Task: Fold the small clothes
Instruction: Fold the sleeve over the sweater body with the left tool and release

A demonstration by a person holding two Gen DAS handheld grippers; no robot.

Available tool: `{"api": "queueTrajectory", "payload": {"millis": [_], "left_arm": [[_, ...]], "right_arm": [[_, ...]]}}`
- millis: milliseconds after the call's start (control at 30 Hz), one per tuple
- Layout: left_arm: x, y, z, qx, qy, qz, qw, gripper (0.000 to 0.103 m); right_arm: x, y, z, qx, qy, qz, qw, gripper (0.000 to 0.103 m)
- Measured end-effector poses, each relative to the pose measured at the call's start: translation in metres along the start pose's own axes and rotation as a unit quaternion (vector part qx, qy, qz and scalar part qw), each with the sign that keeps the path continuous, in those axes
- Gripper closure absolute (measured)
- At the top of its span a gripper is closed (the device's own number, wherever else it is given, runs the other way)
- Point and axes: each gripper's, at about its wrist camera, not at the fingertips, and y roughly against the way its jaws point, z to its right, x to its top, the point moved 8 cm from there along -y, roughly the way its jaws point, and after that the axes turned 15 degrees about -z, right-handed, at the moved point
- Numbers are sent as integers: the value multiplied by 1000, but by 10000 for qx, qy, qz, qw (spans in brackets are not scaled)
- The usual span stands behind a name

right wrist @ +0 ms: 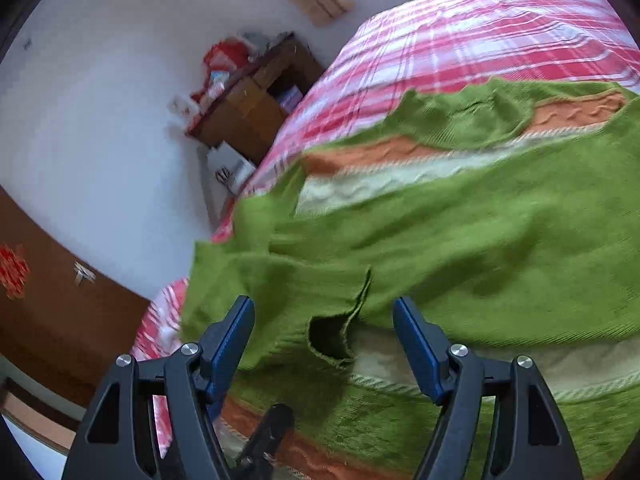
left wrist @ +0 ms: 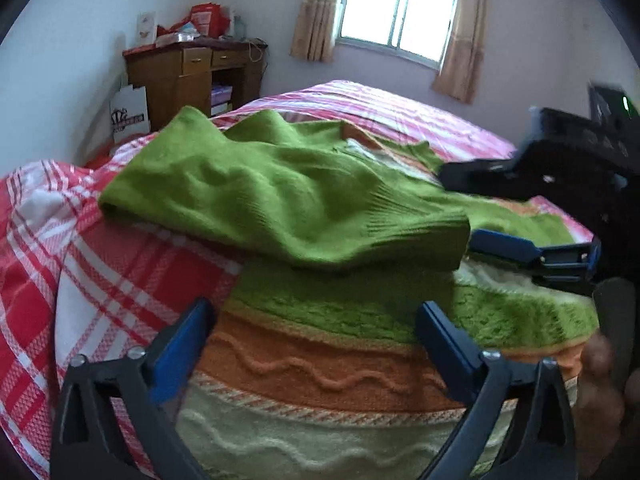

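A green knit sweater (left wrist: 320, 360) with orange and cream wavy stripes lies on the bed. One green sleeve (left wrist: 280, 200) is draped across its body. My left gripper (left wrist: 316, 316) hovers over the striped hem, open wide, with nothing pressed between its blue pads. From the right comes my right gripper (left wrist: 480, 210), its fingers above and below the sleeve's ribbed cuff. In the right wrist view the right gripper (right wrist: 324, 312) is open over the green sweater (right wrist: 480, 240). The hollow cuff (right wrist: 336, 336) lies between its fingers, and neither pad touches it.
The bed's red, pink and white plaid cover (left wrist: 80, 280) extends left and far back. A wooden desk (left wrist: 192, 76) with clutter and a white paper bag (left wrist: 130, 110) stand at the far left wall. A curtained window (left wrist: 396, 8) is behind. A hand (left wrist: 600, 380) shows at lower right.
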Motion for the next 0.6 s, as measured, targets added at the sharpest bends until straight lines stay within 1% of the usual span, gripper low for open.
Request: {"api": "queueTrajectory", "payload": {"millis": [33, 67, 100, 133, 167, 200, 233, 267, 333, 400, 500, 567, 600], "left_arm": [[0, -1, 2, 85, -33, -23, 10000, 0], [0, -1, 4, 139, -55, -30, 9999, 0], [-1, 0, 4, 129, -48, -33, 9999, 0], [-1, 1, 1, 94, -33, -27, 9999, 0], [-2, 2, 2, 52, -18, -14, 10000, 0], [-3, 3, 0, 31, -9, -6, 10000, 0], [-5, 4, -2, 16, -2, 0, 10000, 0], [-5, 5, -2, 8, 1, 2, 10000, 0], [-5, 5, -4, 12, -1, 2, 10000, 0], [-4, 4, -5, 27, -3, 0, 10000, 0], [-6, 5, -5, 45, -11, -6, 10000, 0], [-5, 5, -5, 45, -11, -7, 10000, 0], [-5, 5, -5, 44, -10, -7, 10000, 0]], "right_arm": [[-4, -7, -4, -19, 74, -74, 9999, 47], [-6, -14, -8, -95, 159, -149, 9997, 52], [-8, -21, -10, -246, 242, -229, 9991, 53], [-8, -26, -11, -463, 335, -210, 9981, 54], [-8, -28, -13, -600, 427, -140, 9972, 61], [-7, -30, -17, -749, 566, -133, 9955, 71], [-6, -33, -19, -838, 645, -181, 9942, 94], [-6, -34, -20, -914, 702, -244, 9930, 98], [-3, -31, -25, -938, 759, -233, 9924, 99], [5, -17, -34, -929, 903, -63, 9916, 99], [26, 28, -55, -993, 1259, 539, 9856, 99], [38, 62, -61, -1092, 1405, 923, 9797, 99], [44, 75, -62, -1128, 1436, 1043, 9776, 99]]}}
